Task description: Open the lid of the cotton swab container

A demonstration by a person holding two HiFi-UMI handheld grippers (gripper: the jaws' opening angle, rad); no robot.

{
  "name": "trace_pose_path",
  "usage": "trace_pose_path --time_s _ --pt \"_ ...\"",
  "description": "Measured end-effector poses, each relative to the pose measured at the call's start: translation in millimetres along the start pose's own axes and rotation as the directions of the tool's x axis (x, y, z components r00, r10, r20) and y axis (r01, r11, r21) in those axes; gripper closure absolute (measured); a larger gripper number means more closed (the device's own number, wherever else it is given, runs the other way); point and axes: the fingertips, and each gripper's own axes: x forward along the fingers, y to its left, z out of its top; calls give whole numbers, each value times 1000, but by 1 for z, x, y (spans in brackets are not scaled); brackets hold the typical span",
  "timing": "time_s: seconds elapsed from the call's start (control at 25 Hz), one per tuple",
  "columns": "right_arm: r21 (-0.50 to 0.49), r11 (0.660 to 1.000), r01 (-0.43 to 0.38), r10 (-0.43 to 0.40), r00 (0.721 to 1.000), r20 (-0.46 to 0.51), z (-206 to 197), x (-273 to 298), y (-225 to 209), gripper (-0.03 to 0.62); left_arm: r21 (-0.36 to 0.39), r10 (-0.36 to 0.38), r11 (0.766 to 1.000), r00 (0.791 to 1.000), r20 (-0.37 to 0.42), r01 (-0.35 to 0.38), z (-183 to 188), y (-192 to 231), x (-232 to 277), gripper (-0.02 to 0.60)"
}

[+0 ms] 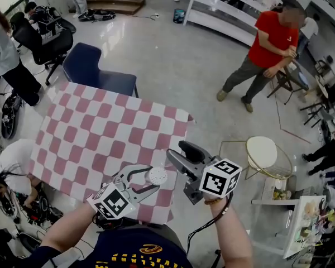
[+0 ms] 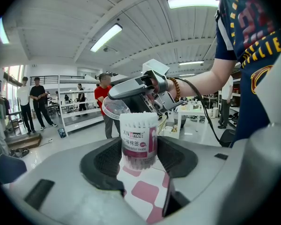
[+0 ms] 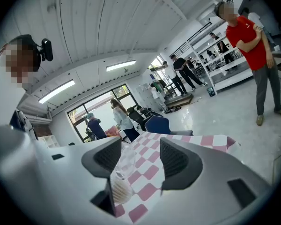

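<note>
The cotton swab container (image 2: pixel 139 142) is a clear tub packed with white swabs and carries a pink label. My left gripper (image 2: pixel 139 159) is shut on its body and holds it above the pink-and-white checked table (image 1: pixel 100 133). The clear lid (image 2: pixel 113 108) is tipped up and back off the tub's top. In the head view the container (image 1: pixel 156 176) sits in the left gripper (image 1: pixel 149 181), and the right gripper (image 1: pixel 176 151) is just right of it. In the right gripper view the lid (image 3: pixel 120 159) and the swab tops (image 3: pixel 121 191) lie by the left jaw of the right gripper (image 3: pixel 140 157), whose jaws stand apart.
A navy chair (image 1: pixel 92 68) stands behind the table. A person in a red shirt (image 1: pixel 273 41) stands on the floor at the far right. A round white stool (image 1: pixel 266 151) and a cluttered side table (image 1: pixel 290 208) are to my right. People and office chairs (image 1: pixel 44 35) crowd the left.
</note>
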Motion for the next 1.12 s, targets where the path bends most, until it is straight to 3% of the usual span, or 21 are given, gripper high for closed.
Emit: trace_pose_path --time_s 0.6,0.92,1.12 --pt "57 998 0 0 1000 4 -3 -7 -16 335 -29 -16 999 1000 18 17 7 -9 9 342" --pt "31 999 23 -27 992 121 36 -18 6 335 -77 25 997 1000 -2 -25 -5 6 3 342" --pt "-4 998 58 -57 987 148 47 -26 8 335 -87 46 995 999 2 -46 -3 11 0 342"
